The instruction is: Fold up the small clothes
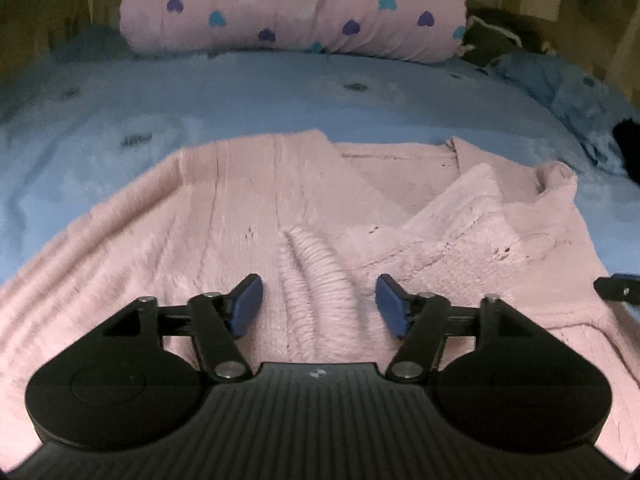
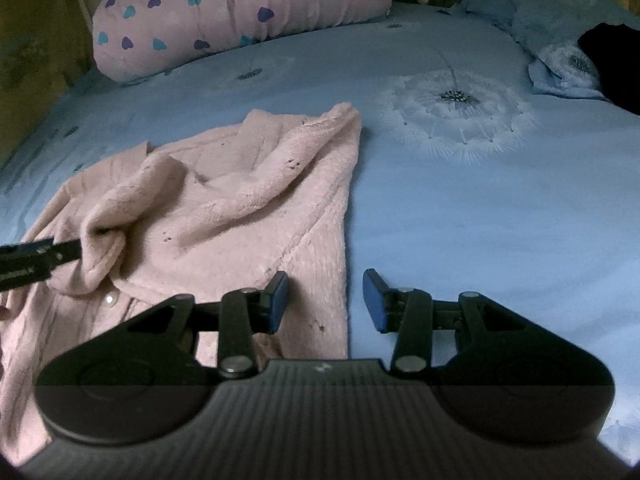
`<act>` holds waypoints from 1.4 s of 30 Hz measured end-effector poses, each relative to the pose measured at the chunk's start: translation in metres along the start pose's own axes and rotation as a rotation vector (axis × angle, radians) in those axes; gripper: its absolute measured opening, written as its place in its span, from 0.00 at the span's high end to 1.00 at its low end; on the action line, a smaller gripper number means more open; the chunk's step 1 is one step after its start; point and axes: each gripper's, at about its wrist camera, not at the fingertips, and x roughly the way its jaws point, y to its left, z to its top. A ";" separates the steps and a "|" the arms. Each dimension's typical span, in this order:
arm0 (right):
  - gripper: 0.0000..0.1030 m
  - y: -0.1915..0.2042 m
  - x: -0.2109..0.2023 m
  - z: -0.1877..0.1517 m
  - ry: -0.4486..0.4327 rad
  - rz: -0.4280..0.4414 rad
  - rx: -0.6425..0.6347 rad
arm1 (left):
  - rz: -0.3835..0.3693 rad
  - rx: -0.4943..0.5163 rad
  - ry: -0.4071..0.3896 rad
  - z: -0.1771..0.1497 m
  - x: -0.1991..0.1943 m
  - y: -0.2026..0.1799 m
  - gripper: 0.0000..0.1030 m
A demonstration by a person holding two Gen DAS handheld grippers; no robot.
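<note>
Two open hand-held grippers — left (image 1: 319, 305), right (image 2: 325, 301) — over pink cardigan (image 1: 248, 208); no legible writing.

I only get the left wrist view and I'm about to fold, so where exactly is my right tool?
Observer: The right tool is open, straddling the right edge of the pink sweater: one finger over knit, one over the blue sheet.
Operator: What's beside that edge?
Observer: Sheet, with a big white dandelion print farther back.
Operator: Any fasteners showing?
Observer: One shiny button, on the sweater left of that tool.
</note>
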 end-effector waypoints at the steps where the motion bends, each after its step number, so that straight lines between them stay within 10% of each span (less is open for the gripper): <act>1: 0.57 0.000 0.001 0.000 -0.003 -0.001 0.000 | -0.007 -0.008 0.006 0.002 0.002 0.002 0.28; 7: 0.57 0.004 0.006 -0.003 -0.028 -0.015 -0.010 | -0.023 -0.013 -0.006 0.005 0.008 0.002 0.32; 12: 0.57 0.006 0.006 -0.006 -0.048 -0.025 -0.022 | -0.062 -0.016 -0.053 0.007 0.000 -0.003 0.86; 22: 0.58 0.005 0.005 -0.008 -0.060 -0.021 -0.012 | 0.231 -0.021 -0.121 0.024 -0.017 0.038 0.86; 42: 0.53 -0.019 0.072 0.066 -0.089 0.052 0.094 | 0.205 -0.054 -0.077 0.024 -0.017 0.067 0.86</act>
